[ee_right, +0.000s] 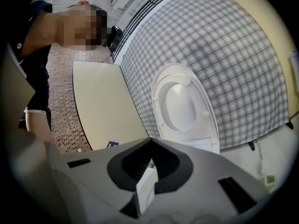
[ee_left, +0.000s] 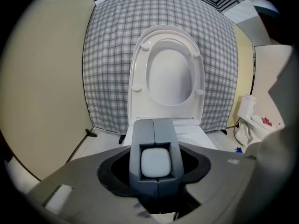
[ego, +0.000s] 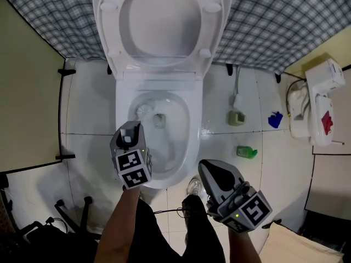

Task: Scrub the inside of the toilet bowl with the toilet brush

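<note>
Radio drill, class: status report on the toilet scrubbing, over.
Left gripper shut on toilet brush, its head inside toilet bowl. Right gripper shut, empty. Seat raised, nothing in the way.

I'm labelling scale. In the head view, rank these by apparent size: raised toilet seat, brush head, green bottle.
Largest: raised toilet seat.
Then brush head and green bottle, which look about alike, so I won't rank those two.

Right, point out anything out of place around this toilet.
The small green plastic bottle lies on its side on the white tiled floor, right of the white ceramic toilet; no spill shows around it.
</note>
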